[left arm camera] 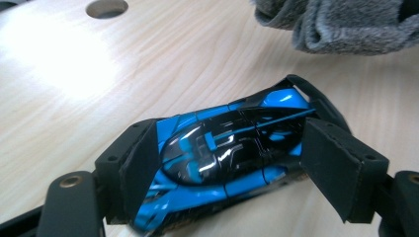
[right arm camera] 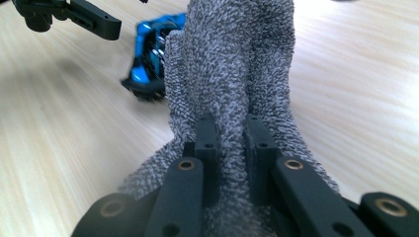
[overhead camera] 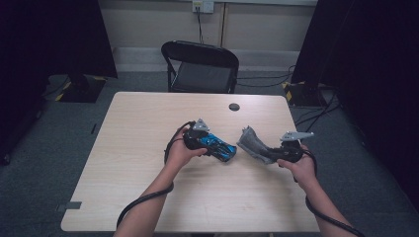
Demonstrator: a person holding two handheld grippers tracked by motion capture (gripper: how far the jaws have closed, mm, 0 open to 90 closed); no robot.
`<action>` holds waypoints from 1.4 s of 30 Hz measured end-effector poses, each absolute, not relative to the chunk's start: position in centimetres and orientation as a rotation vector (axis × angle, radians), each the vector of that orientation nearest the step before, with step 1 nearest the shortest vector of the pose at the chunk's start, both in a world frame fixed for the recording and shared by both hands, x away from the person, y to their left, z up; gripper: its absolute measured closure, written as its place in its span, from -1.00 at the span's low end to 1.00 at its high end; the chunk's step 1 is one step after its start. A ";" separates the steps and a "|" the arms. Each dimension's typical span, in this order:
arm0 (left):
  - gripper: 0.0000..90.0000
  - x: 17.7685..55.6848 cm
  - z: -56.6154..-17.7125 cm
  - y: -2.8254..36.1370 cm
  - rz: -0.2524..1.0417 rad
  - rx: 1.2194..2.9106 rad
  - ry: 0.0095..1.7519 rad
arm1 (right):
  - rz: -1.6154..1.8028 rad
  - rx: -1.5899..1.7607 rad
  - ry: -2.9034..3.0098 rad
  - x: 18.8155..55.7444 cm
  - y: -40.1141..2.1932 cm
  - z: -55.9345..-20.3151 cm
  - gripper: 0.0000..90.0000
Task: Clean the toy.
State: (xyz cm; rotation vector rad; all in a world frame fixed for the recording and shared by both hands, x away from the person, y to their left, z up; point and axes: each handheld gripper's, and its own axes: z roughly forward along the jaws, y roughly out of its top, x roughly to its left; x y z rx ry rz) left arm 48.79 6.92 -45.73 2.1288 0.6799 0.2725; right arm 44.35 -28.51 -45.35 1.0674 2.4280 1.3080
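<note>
left gripper (overhead camera: 217,146) clamped the glossy, slippery-looking car (left arm camera: 232,148) by its sides while right gripper (overhead camera: 269,153) pinched the soft floppy cloth (right arm camera: 232,74) at 3 o'clock

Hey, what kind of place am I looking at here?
Probably a recording room or lab set up for table work: a bare wooden table on grey carpet, black curtains at both sides, a folding chair and floor cables behind.

toy car (overhead camera: 221,146) left on table (overhead camera: 148,128), cloth (overhead camera: 253,143) right, chair (overhead camera: 200,66) behind
</note>
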 end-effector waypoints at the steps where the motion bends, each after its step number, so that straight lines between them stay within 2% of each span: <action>1: -0.49 48.6 -45.4 7.3 0.277 2.127 0.677 | 1.311 1.058 2.429 44.4 -28.2 -45.1 0.78; 13: -0.51 46.2 -41.6 13.1 0.348 2.070 0.692 | 1.370 0.902 2.497 44.8 -22.5 -43.1 0.78; 23: -0.54 44.5 -39.5 16.0 0.404 2.035 0.662 | 1.385 0.742 2.611 44.9 -15.7 -43.6 0.78; 34: -0.55 43.1 -41.1 17.8 0.382 2.041 0.665 | 1.367 0.573 2.763 44.1 -8.8 -46.2 0.78; 42: -0.54 42.8 -43.3 18.4 0.346 2.063 0.688 | 1.333 0.515 2.822 43.8 -6.9 -48.0 0.75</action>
